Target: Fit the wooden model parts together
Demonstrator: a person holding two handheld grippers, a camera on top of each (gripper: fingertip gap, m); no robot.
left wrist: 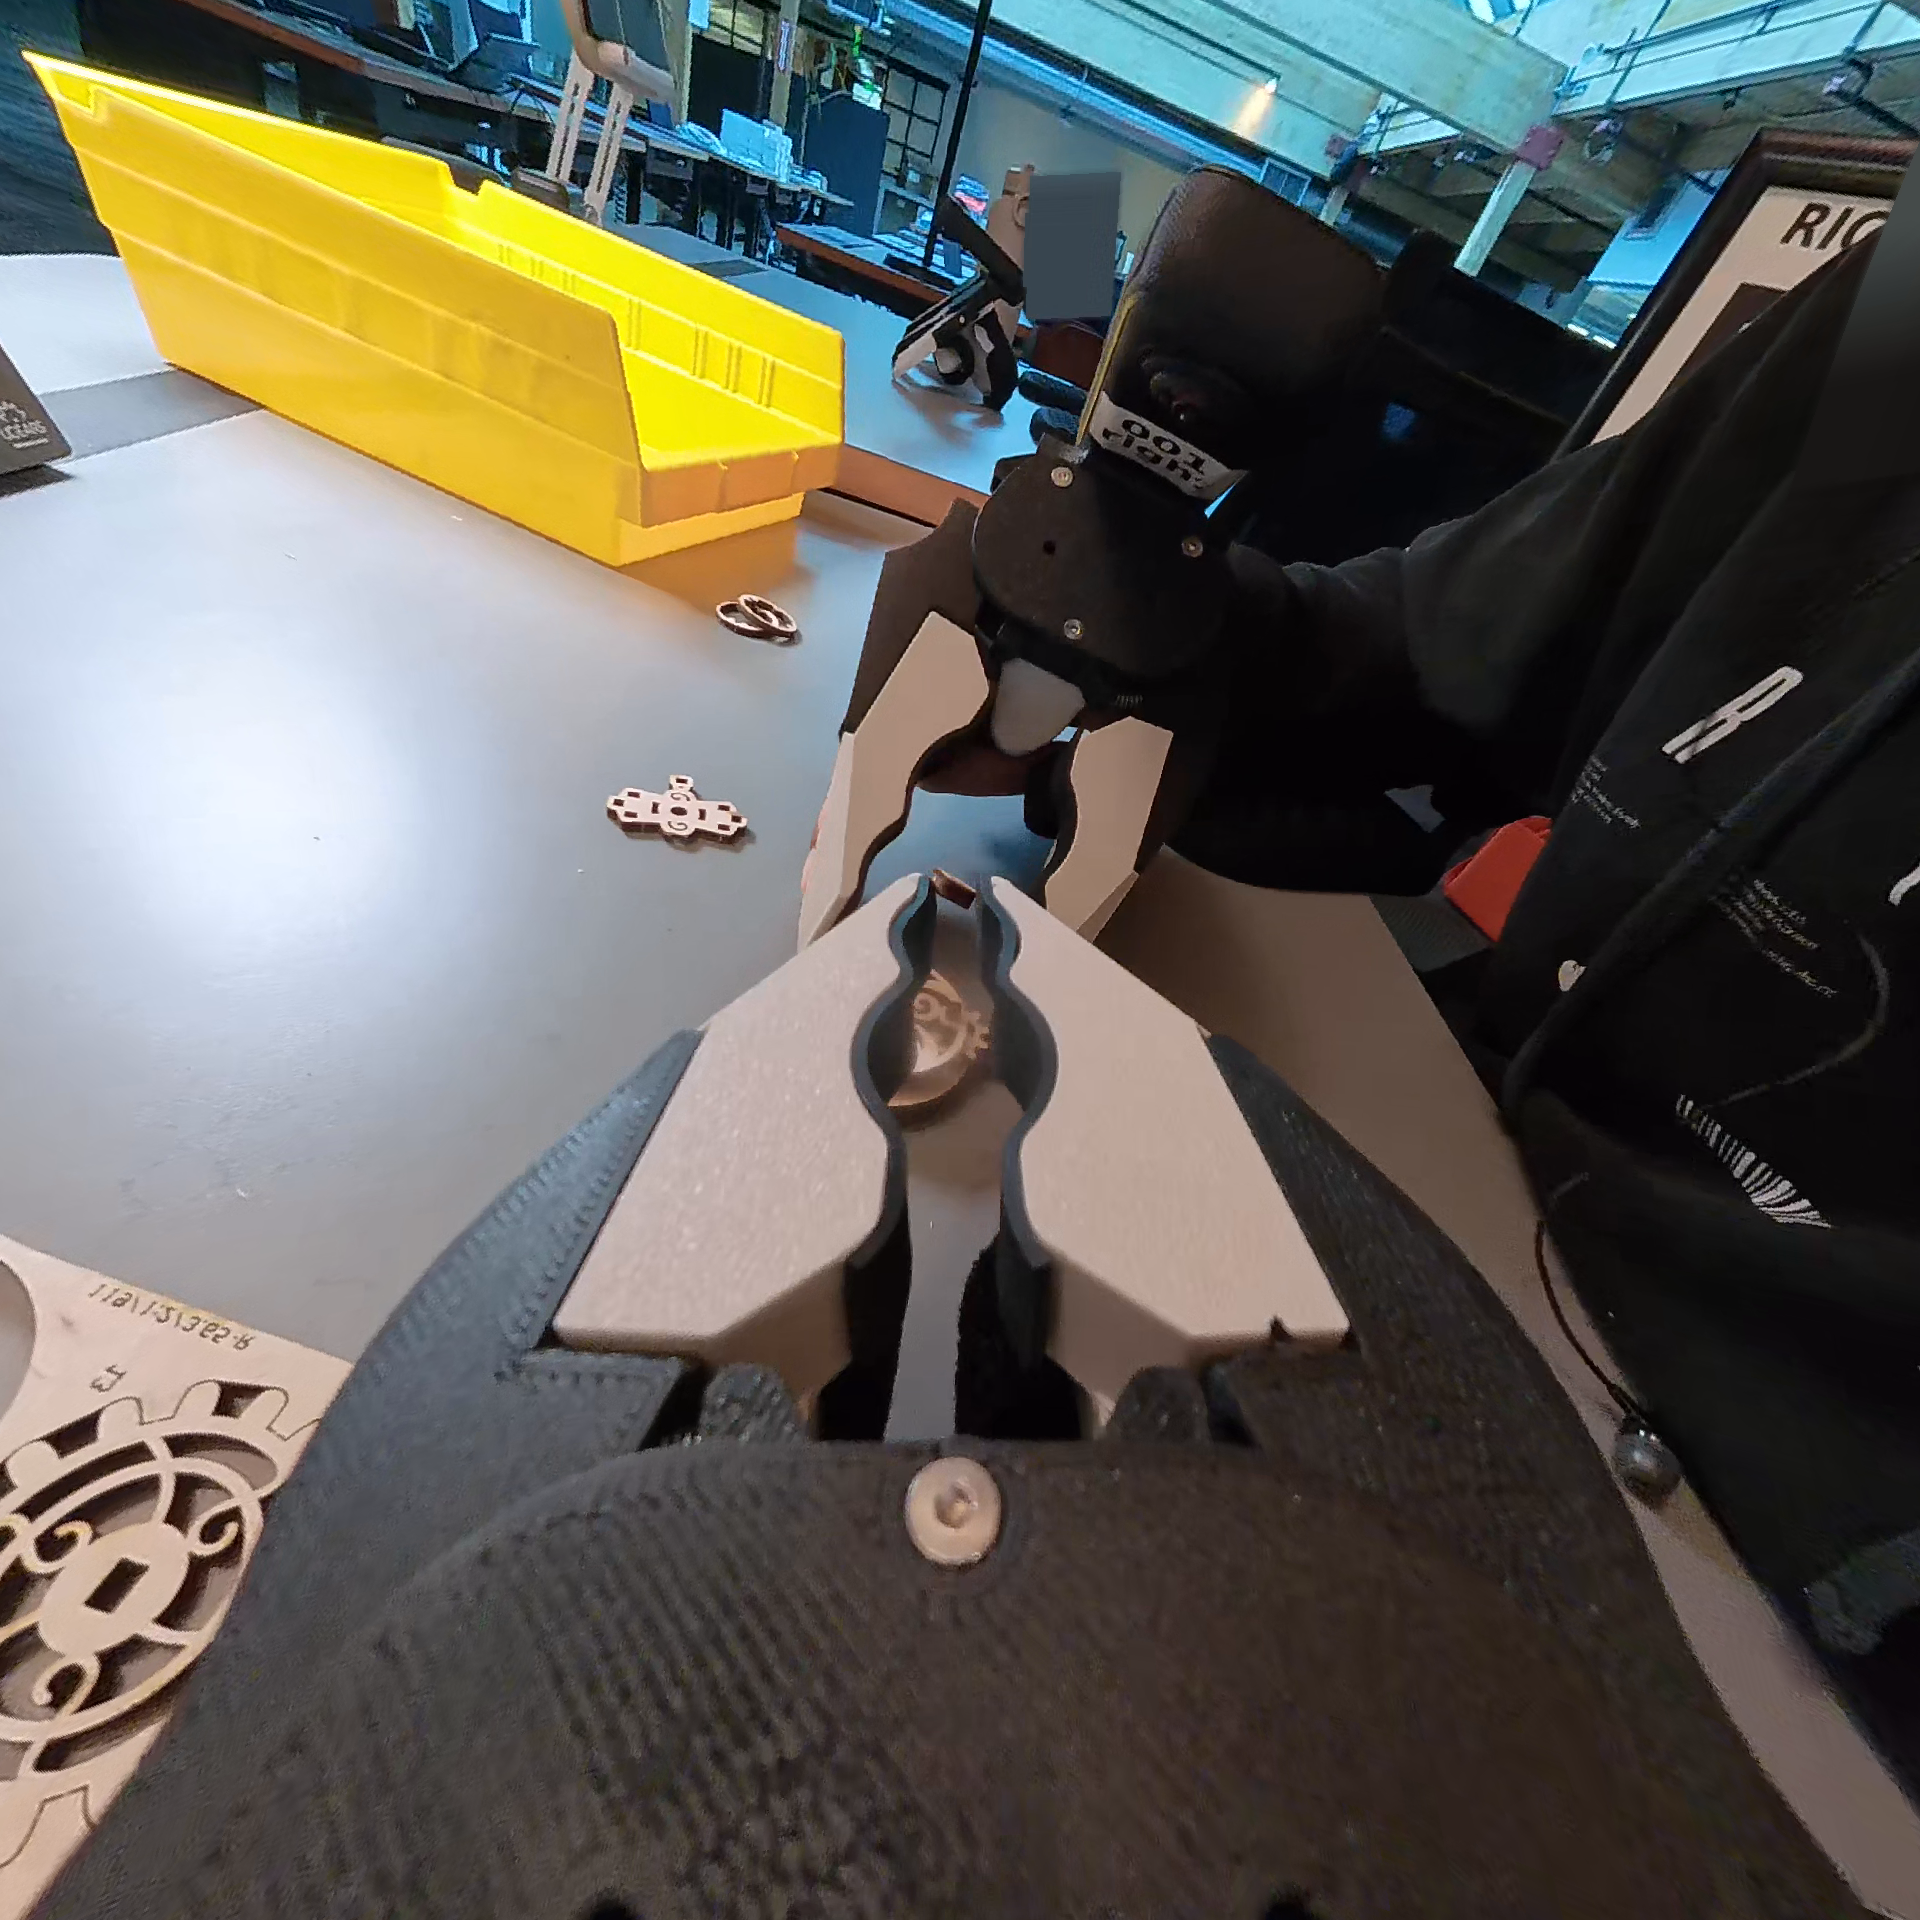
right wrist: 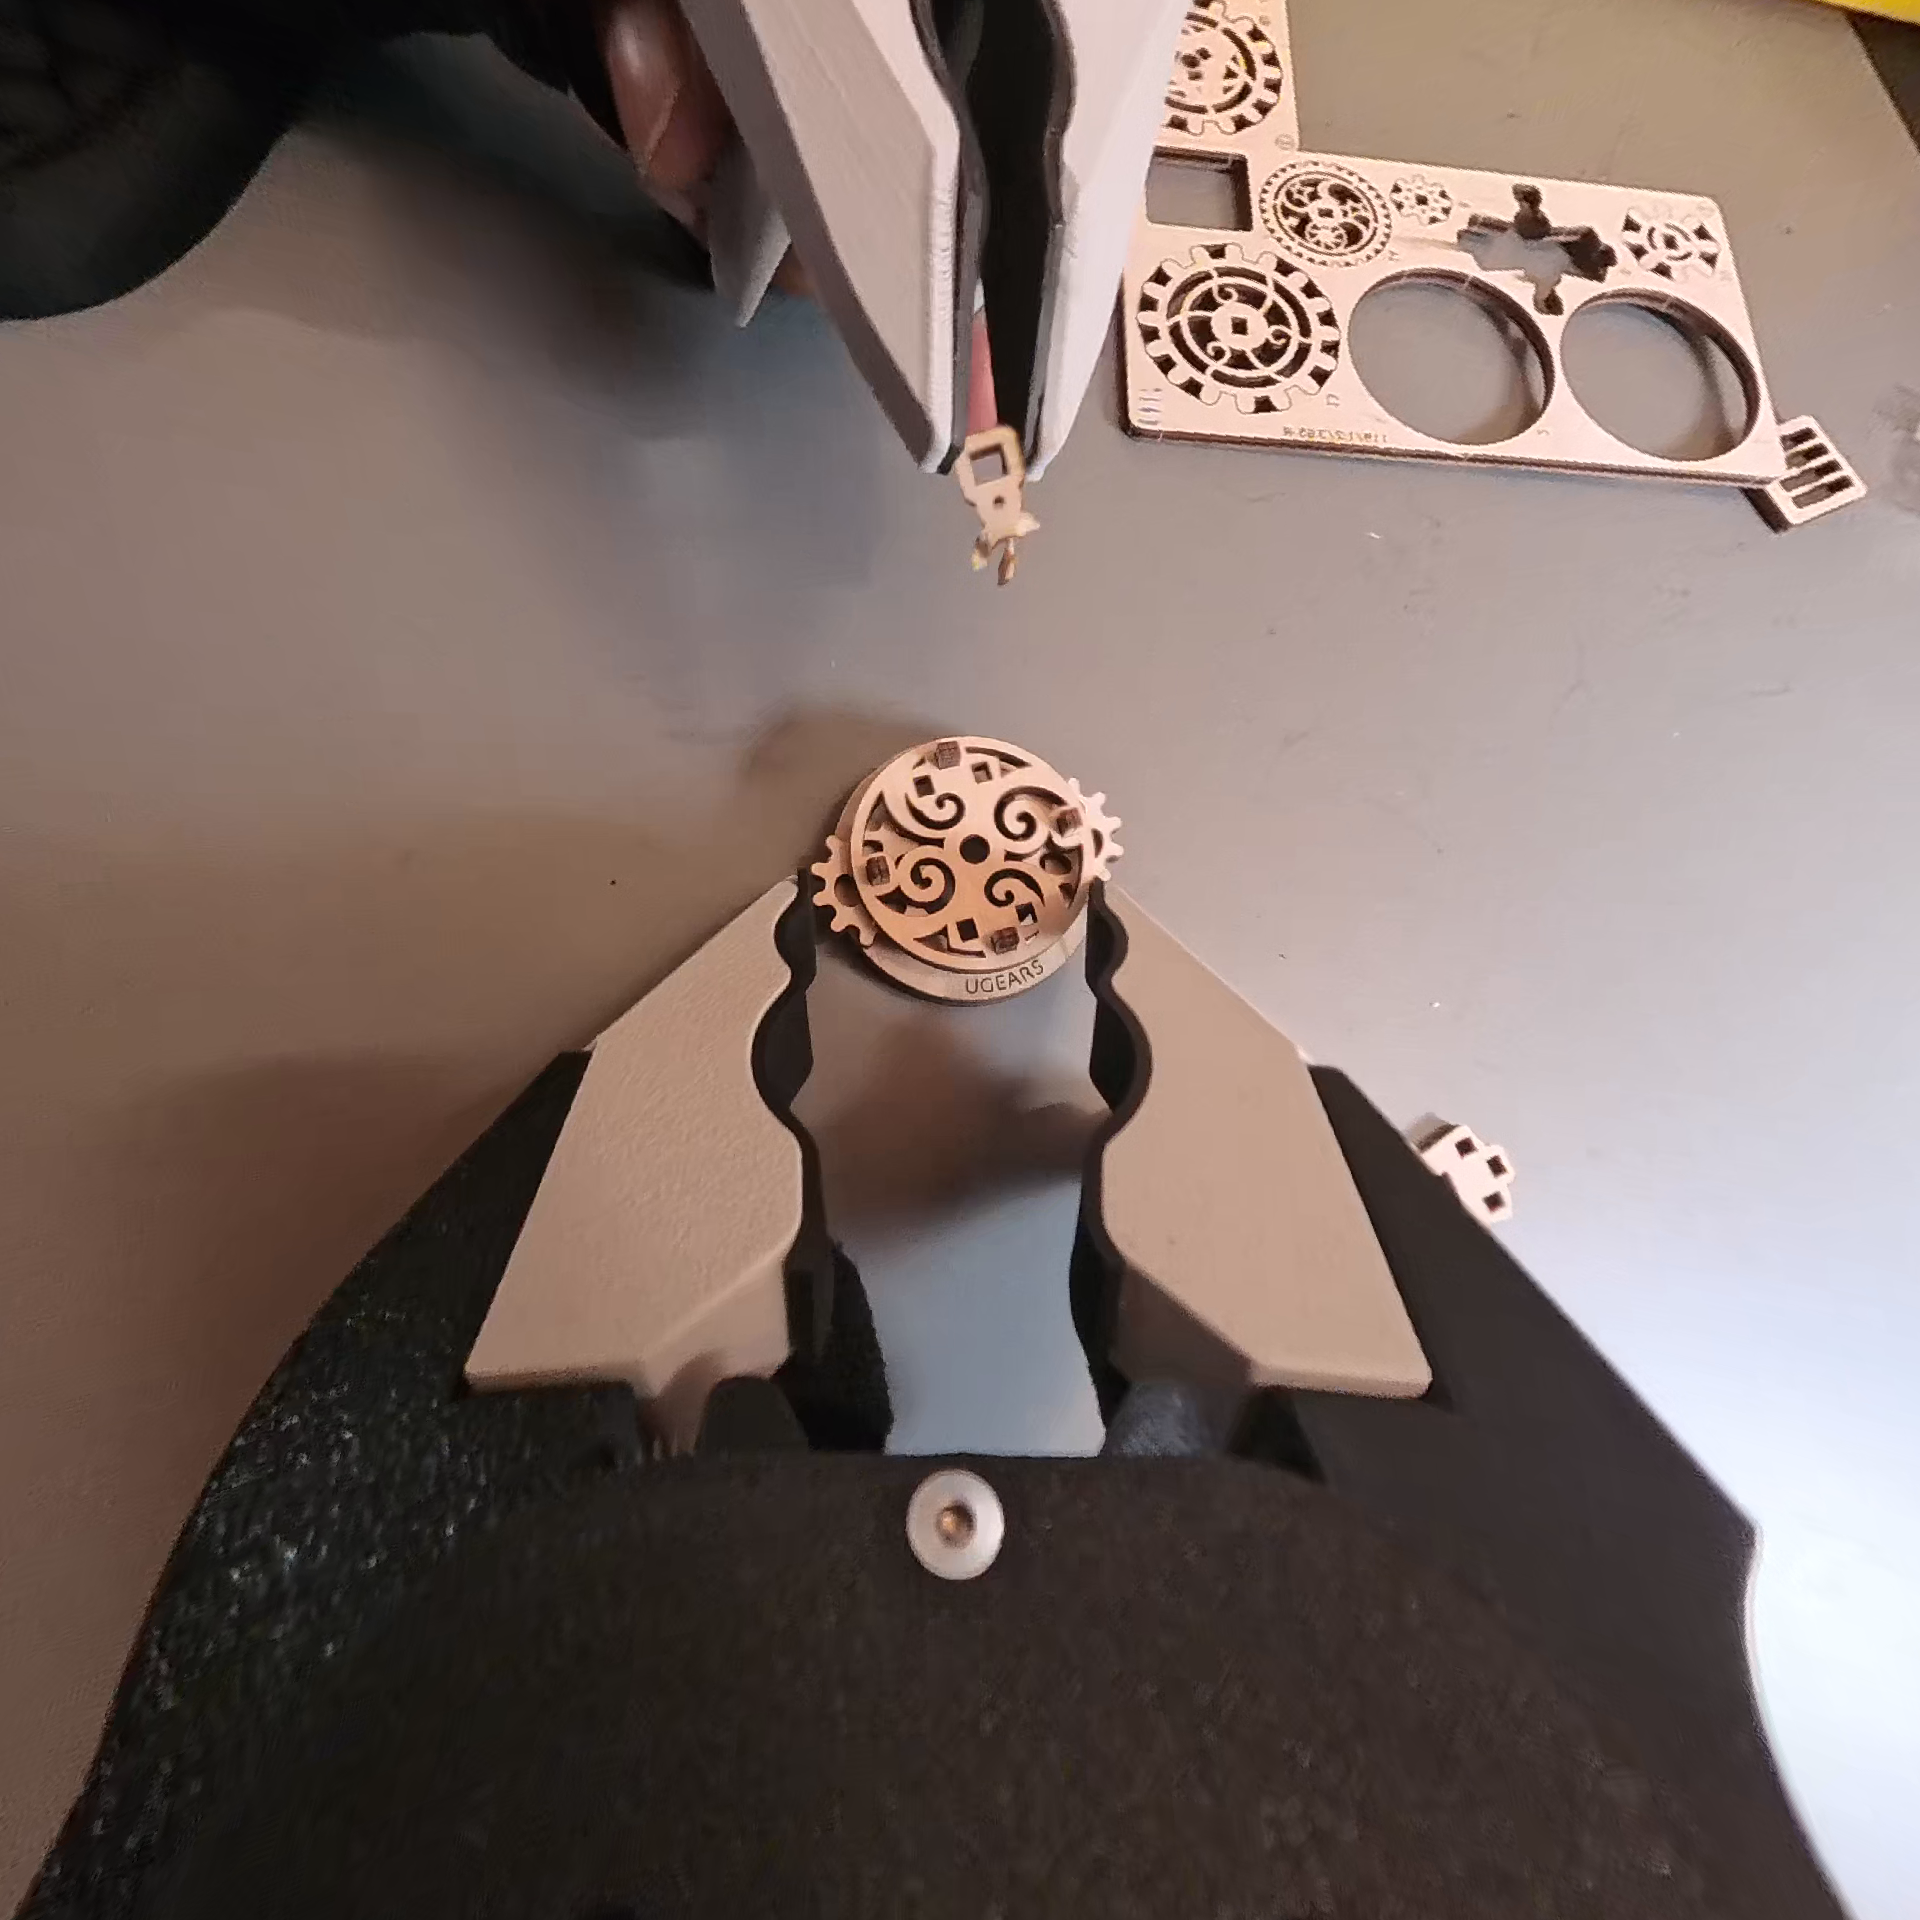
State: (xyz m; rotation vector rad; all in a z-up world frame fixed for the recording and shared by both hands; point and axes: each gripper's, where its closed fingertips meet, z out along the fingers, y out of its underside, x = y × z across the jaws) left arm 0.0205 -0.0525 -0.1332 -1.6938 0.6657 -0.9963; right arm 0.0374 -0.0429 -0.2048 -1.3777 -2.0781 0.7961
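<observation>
Over the tabletop (right wrist: 1455, 831), your left gripper (right wrist: 987, 468) pinches a small peg (right wrist: 995, 499); your right gripper's (right wrist: 961, 914) jaws gape around the disc (right wrist: 971, 868).

Engraved lettering on round wooden disc (right wrist: 975, 871), wooden sheet (right wrist: 1444, 322), white label on right hand-held gripper (left wrist: 1162, 454), perhaps hoodie print

Two tools (right wrist: 951, 914) (right wrist: 982, 457), one yellow bin (left wrist: 468, 343), one cut-out wooden sheet (right wrist: 1455, 343), one round gear assembly (right wrist: 971, 868).

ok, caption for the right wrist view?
Right gripper braces round wooden gear disc; left gripper brings small wooden pin.
</observation>
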